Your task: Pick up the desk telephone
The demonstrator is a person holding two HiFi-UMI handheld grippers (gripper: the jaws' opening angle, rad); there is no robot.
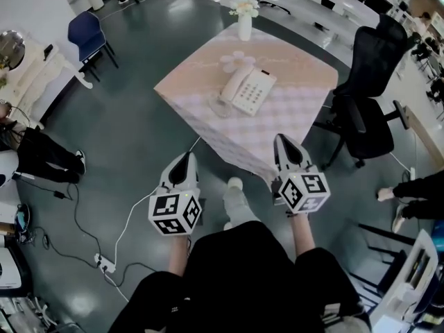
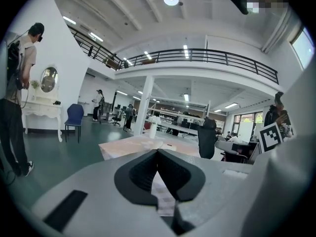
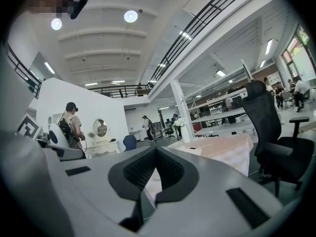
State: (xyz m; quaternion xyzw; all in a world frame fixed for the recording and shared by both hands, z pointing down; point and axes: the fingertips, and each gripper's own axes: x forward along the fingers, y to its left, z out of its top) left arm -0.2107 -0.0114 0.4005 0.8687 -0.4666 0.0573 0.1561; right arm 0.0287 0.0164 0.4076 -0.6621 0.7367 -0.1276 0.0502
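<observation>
Just past the person's dark lap [image 1: 243,276], the left gripper [image 1: 185,159] and right gripper [image 1: 284,143] hang with jaws pressed together, holding nothing — the telephone [image 1: 248,89] lies well ahead on the table [image 1: 305,82], so this looks like the approach — next calls for reaching in and opening.

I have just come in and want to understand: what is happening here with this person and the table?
A person stands in front of a table covered with a pink checked cloth, holding a gripper in each hand. The left tongs and the right tongs are both shut and empty. They point toward the table but are short of it. The white desk telephone lies untouched on the cloth, near a vase of flowers. Nothing has been picked up yet.
</observation>
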